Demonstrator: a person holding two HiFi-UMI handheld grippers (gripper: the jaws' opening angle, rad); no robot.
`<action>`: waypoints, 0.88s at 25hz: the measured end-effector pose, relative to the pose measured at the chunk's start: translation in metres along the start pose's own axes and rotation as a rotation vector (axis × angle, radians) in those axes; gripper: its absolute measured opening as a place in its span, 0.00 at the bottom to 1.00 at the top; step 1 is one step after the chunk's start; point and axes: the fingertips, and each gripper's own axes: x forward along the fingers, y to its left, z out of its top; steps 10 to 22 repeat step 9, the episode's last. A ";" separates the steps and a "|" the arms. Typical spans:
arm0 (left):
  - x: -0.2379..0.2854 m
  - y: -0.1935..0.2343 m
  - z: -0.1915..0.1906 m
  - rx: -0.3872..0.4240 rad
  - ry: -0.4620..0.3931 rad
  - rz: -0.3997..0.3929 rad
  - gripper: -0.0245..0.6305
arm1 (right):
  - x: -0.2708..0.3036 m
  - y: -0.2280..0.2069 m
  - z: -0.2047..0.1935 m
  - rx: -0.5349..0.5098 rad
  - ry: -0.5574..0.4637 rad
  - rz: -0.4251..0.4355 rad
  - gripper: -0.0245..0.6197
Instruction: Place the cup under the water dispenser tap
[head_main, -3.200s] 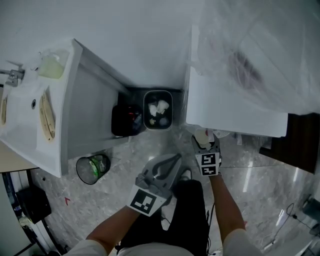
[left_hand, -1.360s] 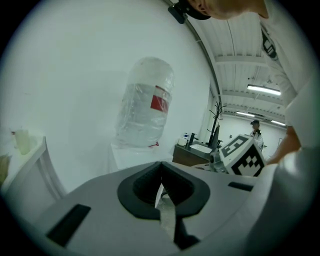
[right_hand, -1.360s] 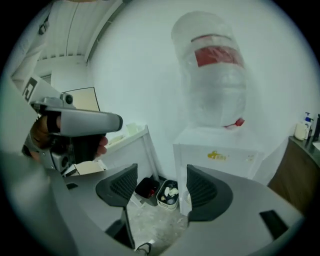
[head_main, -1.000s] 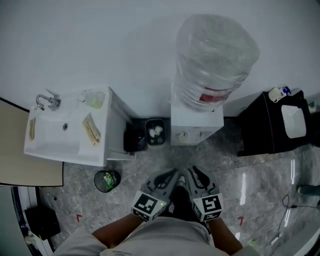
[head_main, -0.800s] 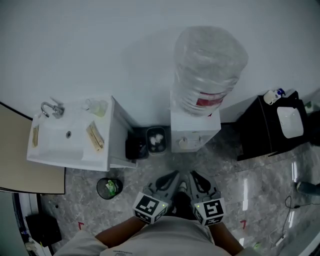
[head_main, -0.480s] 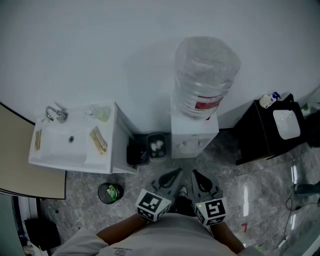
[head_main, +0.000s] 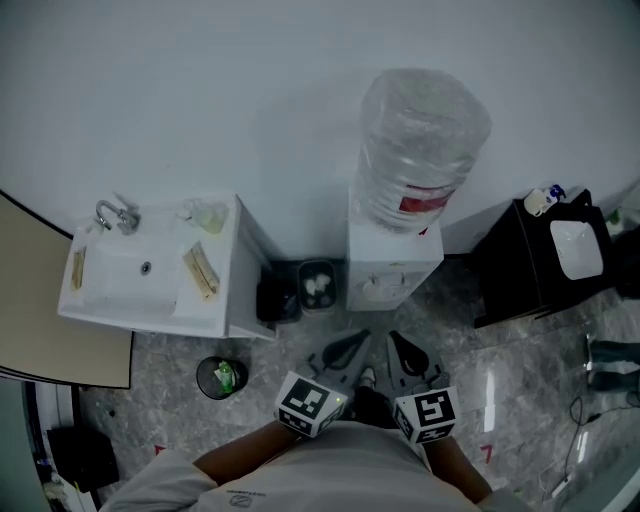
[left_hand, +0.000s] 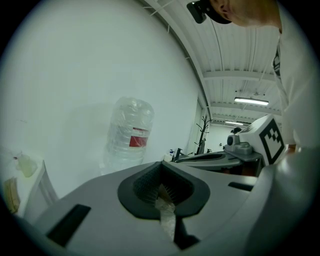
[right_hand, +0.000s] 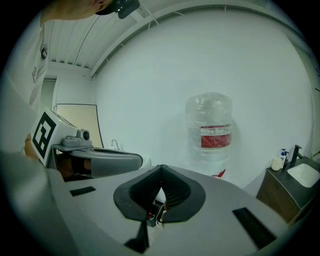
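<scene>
The water dispenser (head_main: 393, 268) stands against the white wall with a big clear bottle (head_main: 424, 140) on top. A small pale round shape (head_main: 372, 290) sits in the recess under its taps; it is too small to make out further. Both grippers are held close to my body, well short of the dispenser. My left gripper (head_main: 357, 338) points at it with jaws together and nothing in them. My right gripper (head_main: 392, 339) is beside it, also shut and empty. The bottle (left_hand: 127, 131) (right_hand: 211, 131) shows far ahead of the left gripper (left_hand: 161, 168) and of the right gripper (right_hand: 161, 171).
A white sink cabinet (head_main: 215, 305) with a faucet (head_main: 110, 213) stands at the left. A grey bin (head_main: 318, 285) and a black bin (head_main: 272, 298) sit between it and the dispenser. A round bin (head_main: 218, 377) is on the marble floor. A black cabinet (head_main: 520, 270) is at the right.
Three seconds ago the right gripper was up at the dispenser by a pale cup. Since then I have backed away, and both grippers now sit side by side near my body.
</scene>
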 end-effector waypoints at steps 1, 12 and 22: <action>0.000 0.001 0.000 -0.002 0.000 0.001 0.05 | 0.001 0.001 -0.001 0.000 0.002 0.001 0.06; 0.003 0.009 -0.006 -0.008 0.008 -0.003 0.05 | 0.010 -0.002 -0.008 0.000 0.025 -0.001 0.06; 0.003 0.009 -0.006 -0.008 0.008 -0.003 0.05 | 0.010 -0.002 -0.008 0.000 0.025 -0.001 0.06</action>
